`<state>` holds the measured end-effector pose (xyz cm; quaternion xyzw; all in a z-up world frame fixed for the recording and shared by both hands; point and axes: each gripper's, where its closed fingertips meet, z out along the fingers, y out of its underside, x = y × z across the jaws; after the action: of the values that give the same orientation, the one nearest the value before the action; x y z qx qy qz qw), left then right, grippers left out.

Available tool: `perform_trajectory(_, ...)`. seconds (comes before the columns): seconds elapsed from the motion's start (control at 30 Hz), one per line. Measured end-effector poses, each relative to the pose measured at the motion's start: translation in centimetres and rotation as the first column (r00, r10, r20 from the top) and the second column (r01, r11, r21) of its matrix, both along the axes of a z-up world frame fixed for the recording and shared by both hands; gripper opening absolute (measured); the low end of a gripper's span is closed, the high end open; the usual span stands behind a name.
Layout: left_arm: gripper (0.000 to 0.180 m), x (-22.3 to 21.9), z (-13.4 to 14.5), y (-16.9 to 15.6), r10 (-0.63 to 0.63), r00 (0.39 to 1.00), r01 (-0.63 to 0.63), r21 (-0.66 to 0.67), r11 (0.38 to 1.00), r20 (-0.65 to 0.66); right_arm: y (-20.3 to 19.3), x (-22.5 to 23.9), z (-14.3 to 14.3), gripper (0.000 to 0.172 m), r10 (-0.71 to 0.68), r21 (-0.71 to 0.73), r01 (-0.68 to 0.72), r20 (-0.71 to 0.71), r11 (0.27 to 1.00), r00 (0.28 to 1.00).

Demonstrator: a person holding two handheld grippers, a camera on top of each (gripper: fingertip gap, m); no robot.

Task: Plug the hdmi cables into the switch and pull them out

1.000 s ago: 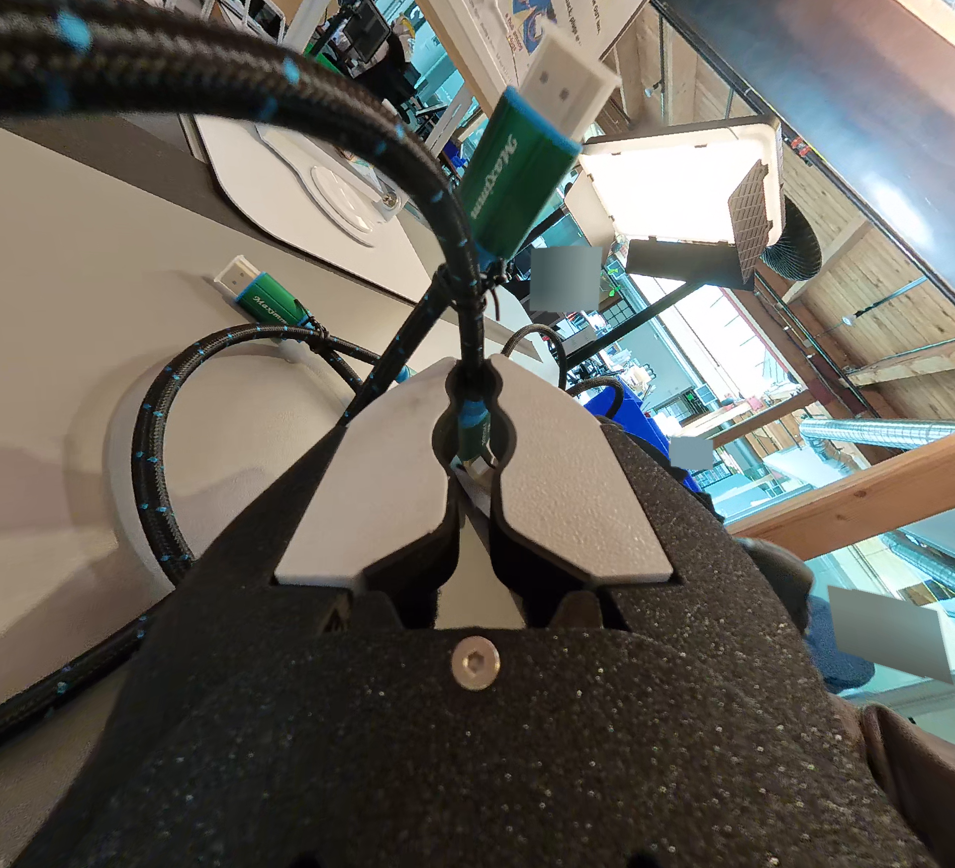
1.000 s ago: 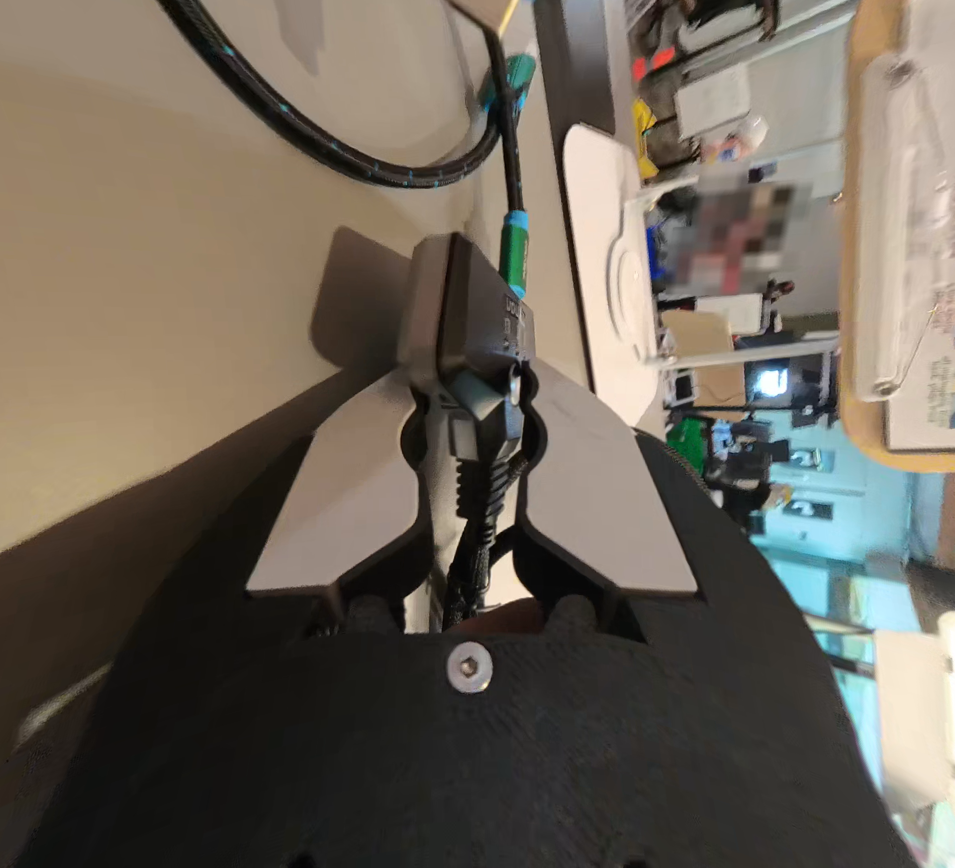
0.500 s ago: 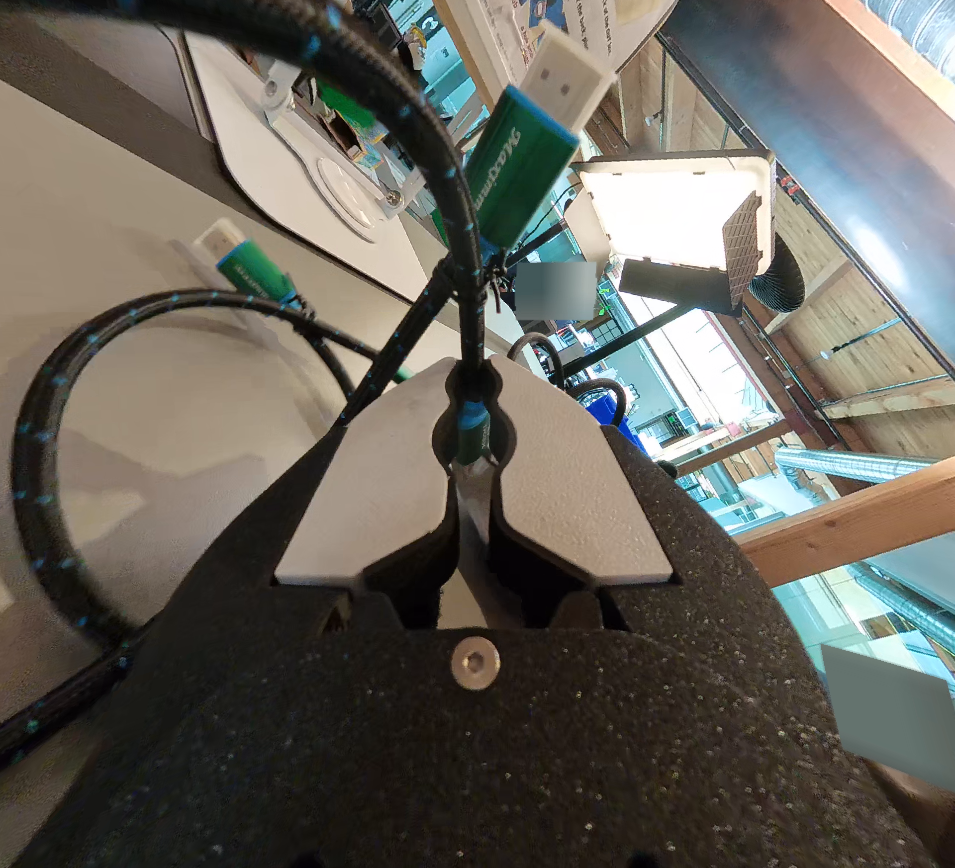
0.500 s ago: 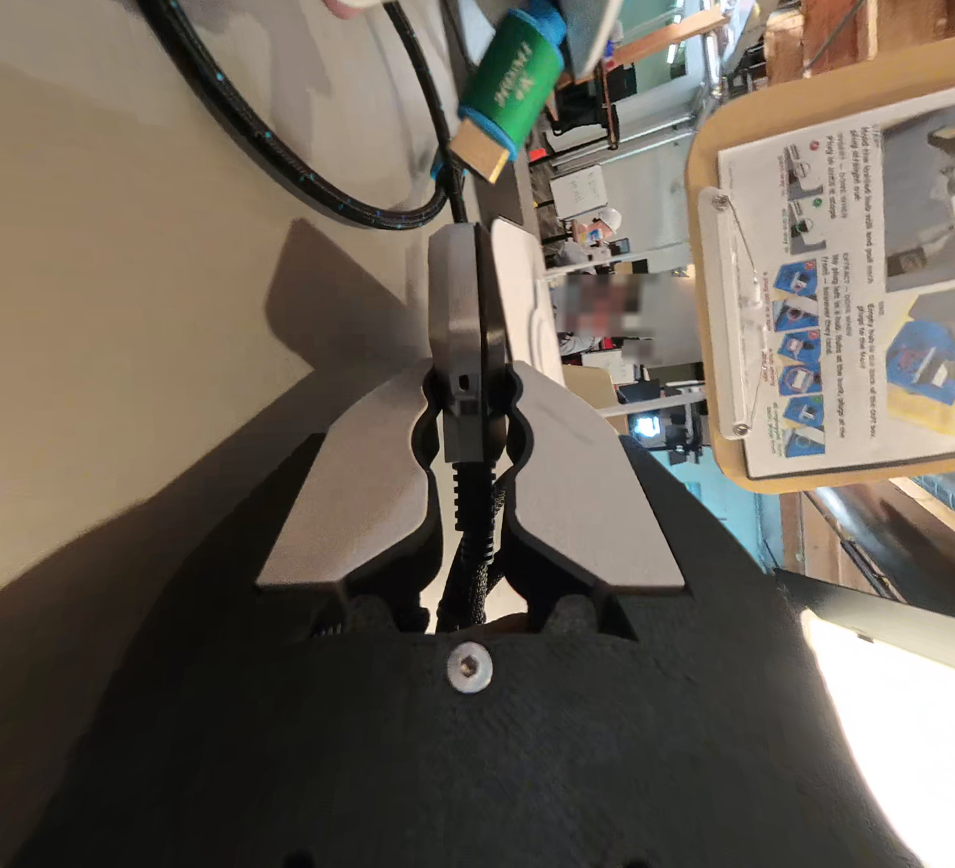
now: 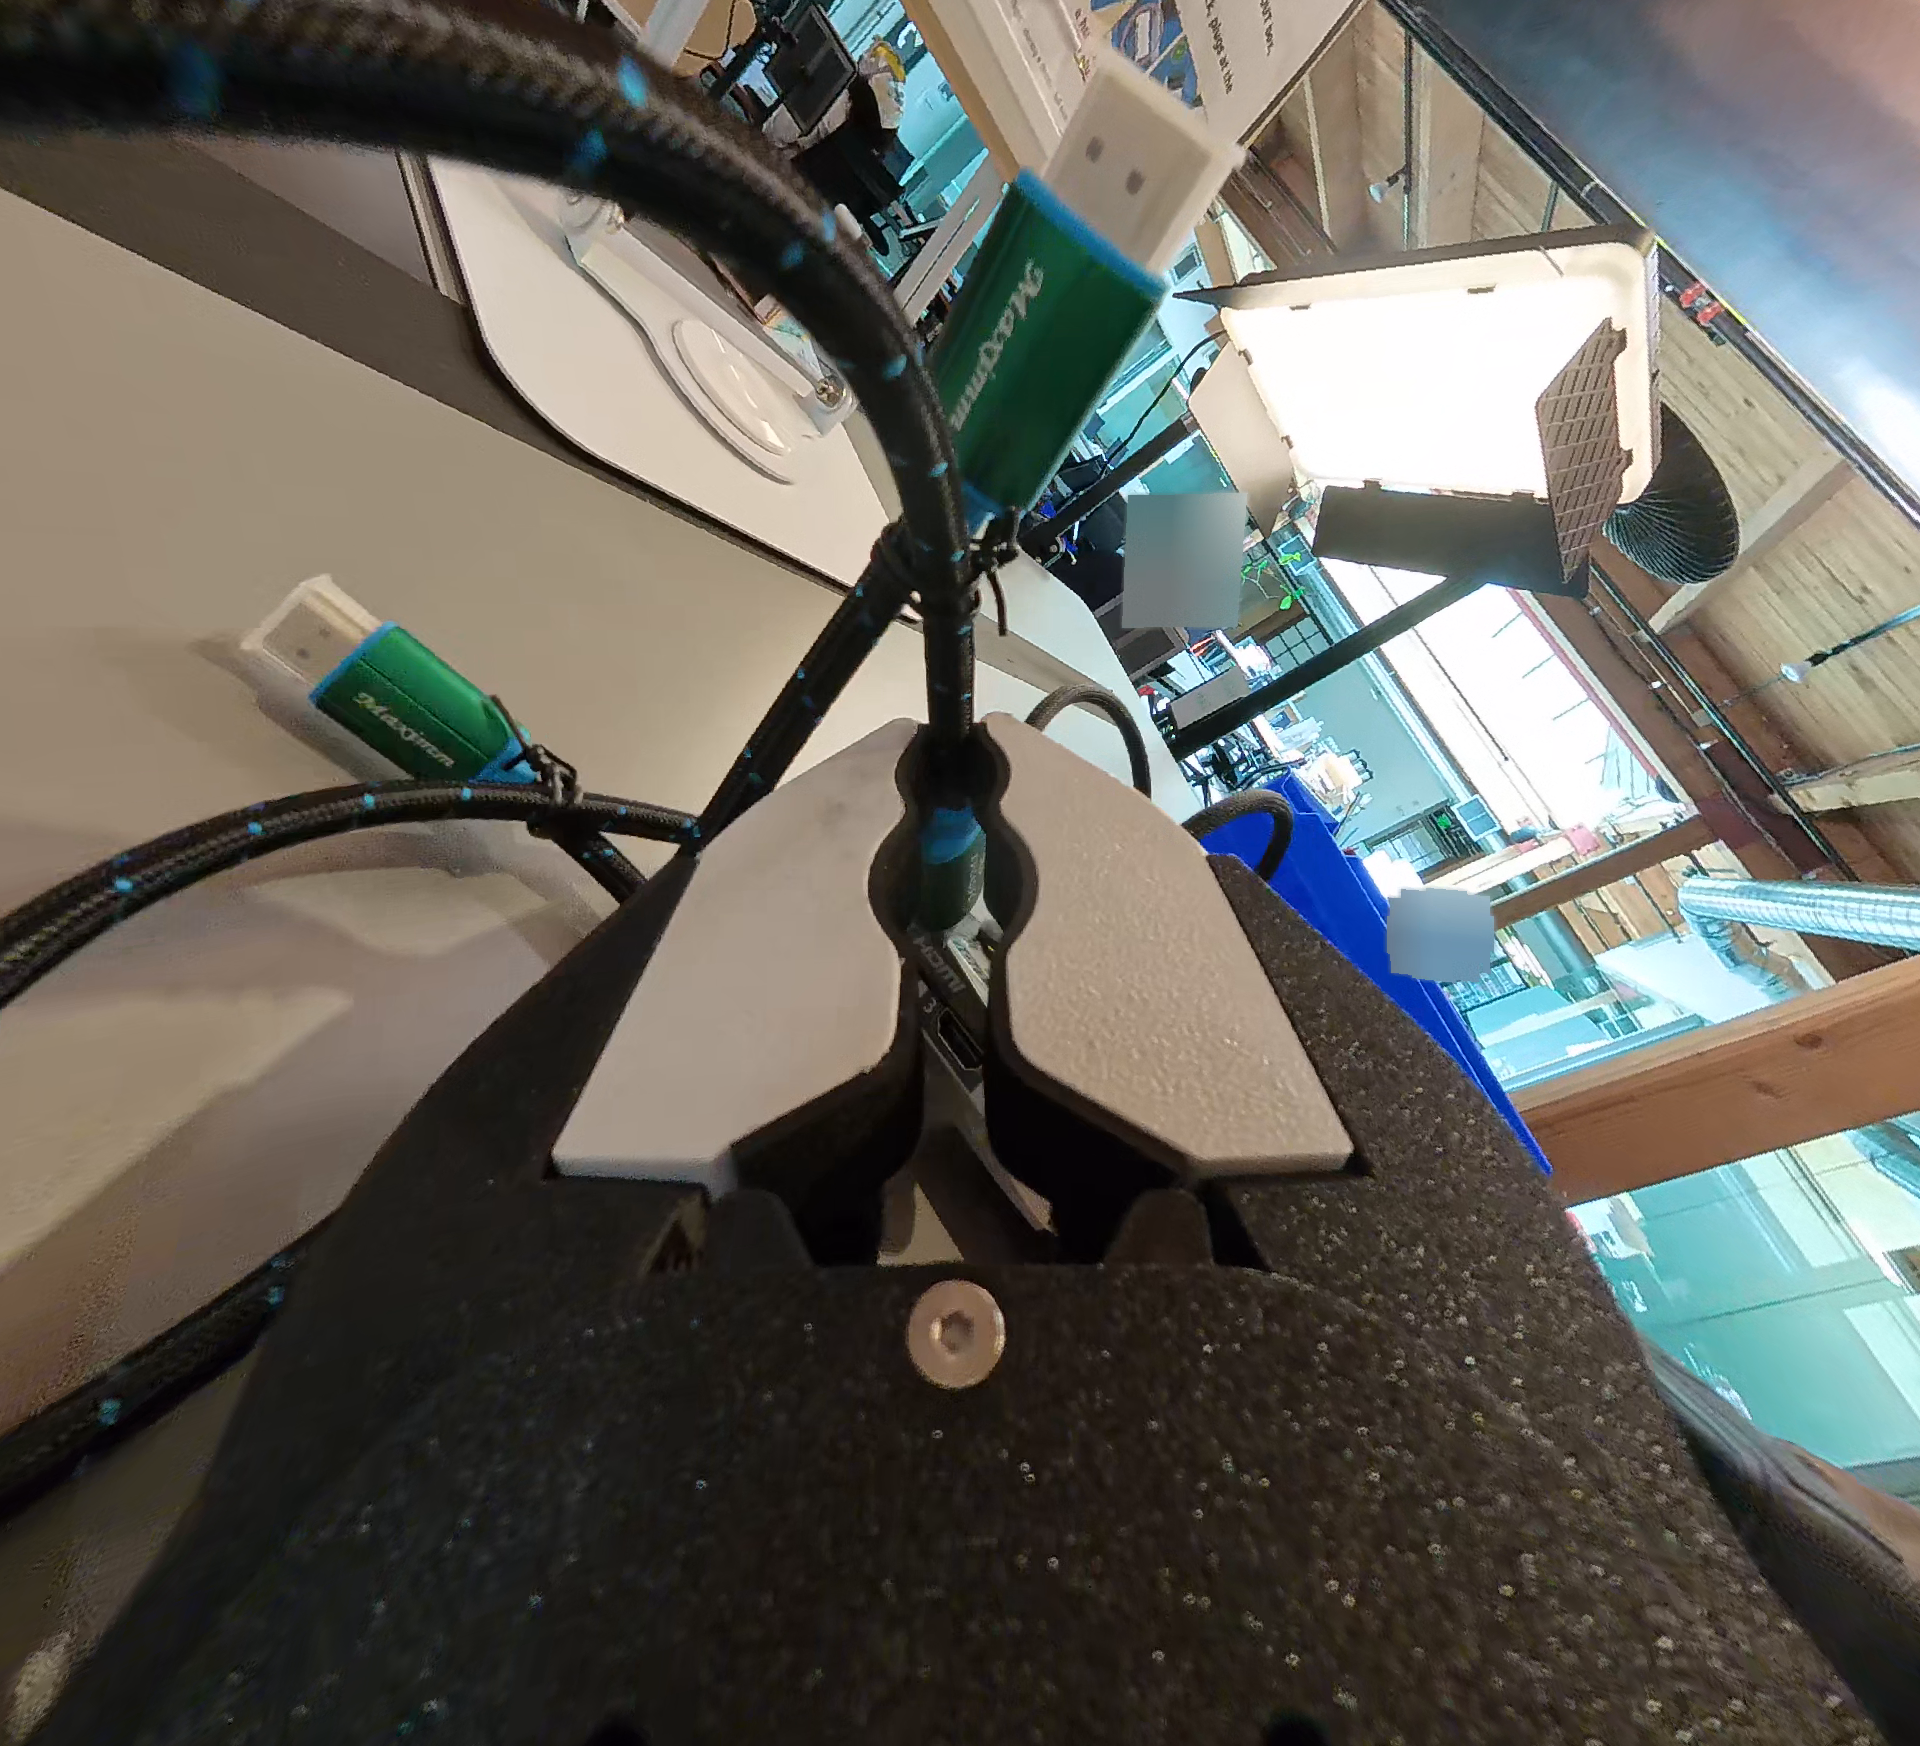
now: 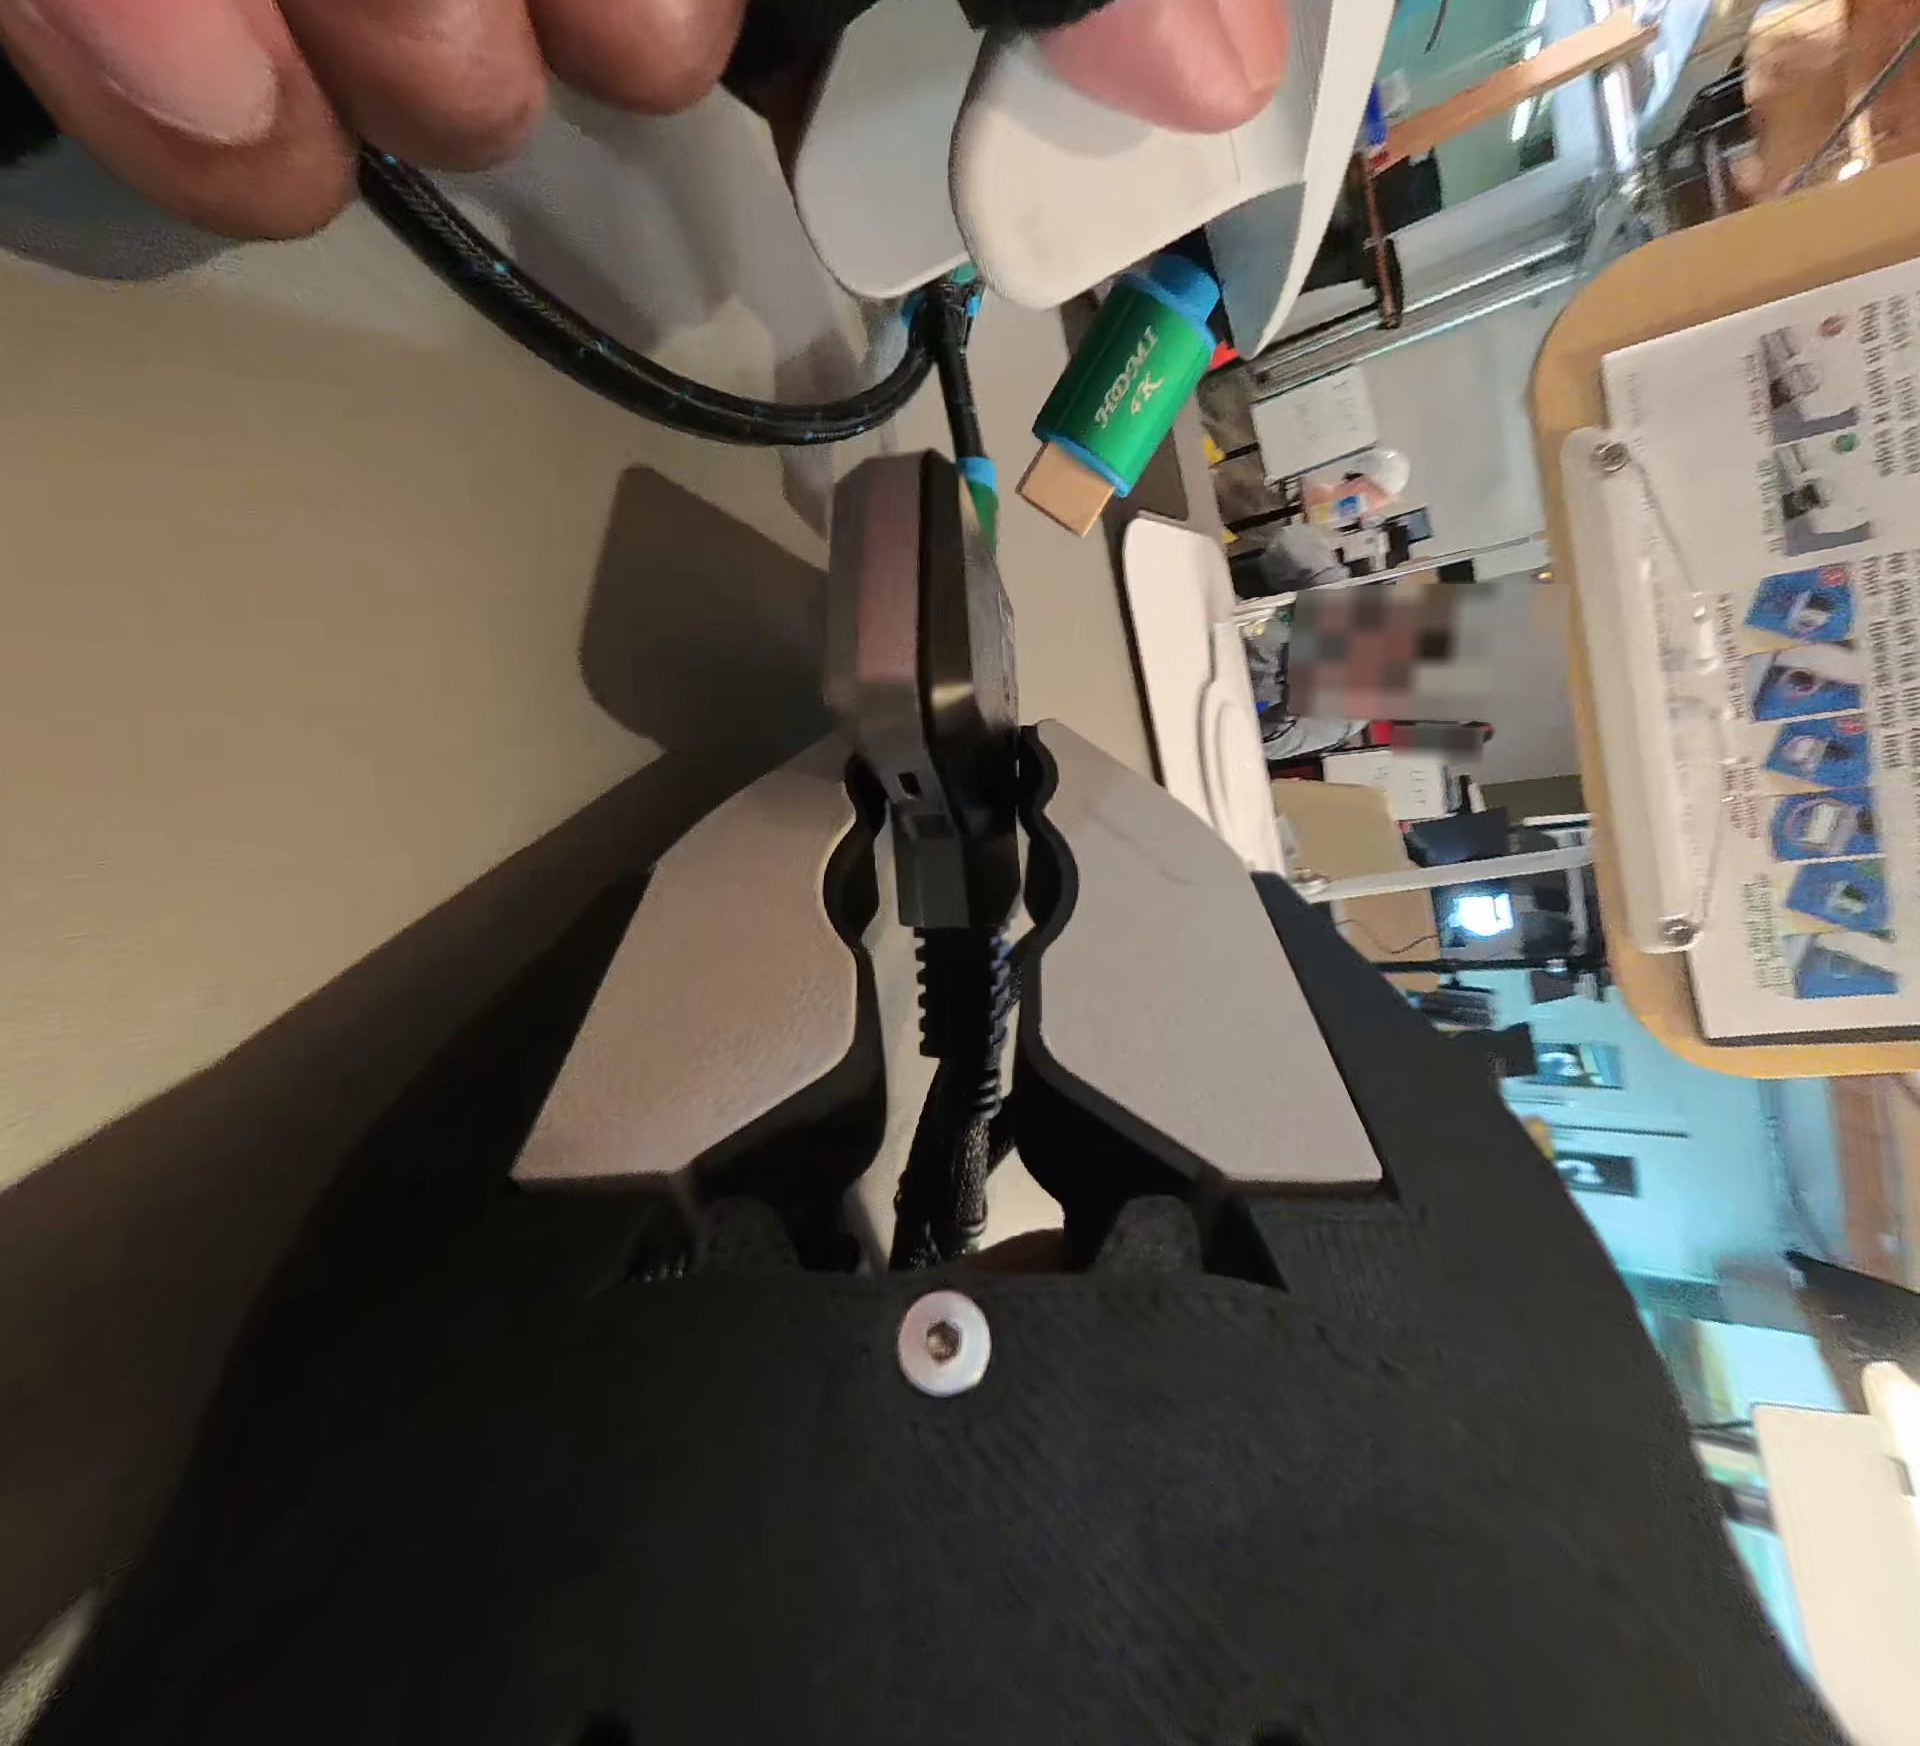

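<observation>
Right wrist view shows the right gripper (image 6: 940,823) clamped on a grey hub (image 6: 904,616) pointing forward, a loose green HDMI plug (image 6: 1117,408) just ahead-right, beneath the left gripper (image 6: 997,242), itself pinching a braided cable (image 5: 951,657).

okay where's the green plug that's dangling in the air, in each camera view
Left wrist view: dangling green plug, upper centre, white-capped tip up, above the left gripper.
Right wrist view: same plug, upper centre, metal tip down, beside the grey hub.
Shared landmark: the instruction board.

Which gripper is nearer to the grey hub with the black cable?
Right. The right gripper is clamped on the grey hub; the left gripper grips a green plug beside it.
</observation>
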<state>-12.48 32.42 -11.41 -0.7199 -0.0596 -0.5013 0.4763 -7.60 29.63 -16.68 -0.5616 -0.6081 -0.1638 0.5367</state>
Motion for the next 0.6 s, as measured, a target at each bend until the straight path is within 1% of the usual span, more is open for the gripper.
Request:
perform_trajectory(0.1, 0.006, -0.2, 0.0, 0.0, 0.004, 1.0, -0.004, 0.01, 1.0, -0.017, -1.1, 0.0, -0.5, 0.033, -0.004, -0.155, 0.001, -0.022, 0.988, 1.0)
perform_trajectory(0.17, 0.006, -0.2, 0.0, 0.0, 0.003, 1.0, -0.003, 0.011, 1.0, -0.015, -2.3, 0.3, -0.8, 0.042, -0.004, -0.324, -0.007, -0.033, 0.946, 0.999)
perform_trajectory(0.23, 0.006, -0.3, 0.1, 0.0, 0.004, 1.0, -0.004, 0.013, 1.0, -0.013, -3.5, 0.7, 0.1, 0.044, -0.021, -0.49, -0.03, -0.098, 0.871, 0.995)
perform_trajectory(0.3, 0.006, -0.3, 0.0, 0.0, 0.002, 1.0, -0.002, 0.011, 1.0, -0.011, -4.6, 1.0, 2.0, 0.045, -0.064, -0.631, -0.094, -0.222, 0.77, 0.973)
perform_trajectory(0.37, 0.006, -0.3, 0.0, 0.0, 0.0, 1.0, 0.0, 0.01, 1.0, -0.012, -4.9, 1.7, 4.0, 0.042, -0.158, -0.734, -0.14, -0.321, 0.664, 0.934)
perform_trajectory(0.43, 0.006, -0.3, 0.0, 0.1, -0.002, 1.0, 0.002, 0.009, 1.0, -0.014, -4.8, 3.4, 4.2, 0.04, -0.271, -0.813, -0.105, -0.308, 0.573, 0.912)
perform_trajectory(0.5, 0.006, -0.2, 0.0, 0.1, -0.005, 1.0, 0.005, 0.008, 1.0, -0.015, -5.1, 5.0, 3.3, 0.04, -0.344, -0.868, -0.052, -0.25, 0.494, 0.905)
perform_trajectory(0.57, 0.006, -0.1, -0.1, 0.0, -0.008, 1.0, 0.008, 0.006, 1.0, -0.02, -5.0, 6.5, 1.8, 0.041, -0.396, -0.893, 0.014, -0.185, 0.449, 0.899)
perform_trajectory(0.6, 0.006, -0.1, -0.1, 0.0, -0.011, 1.0, 0.011, 0.005, 1.0, -0.024, -4.5, 6.9, 1.3, 0.041, -0.426, -0.895, 0.033, -0.179, 0.445, 0.887)
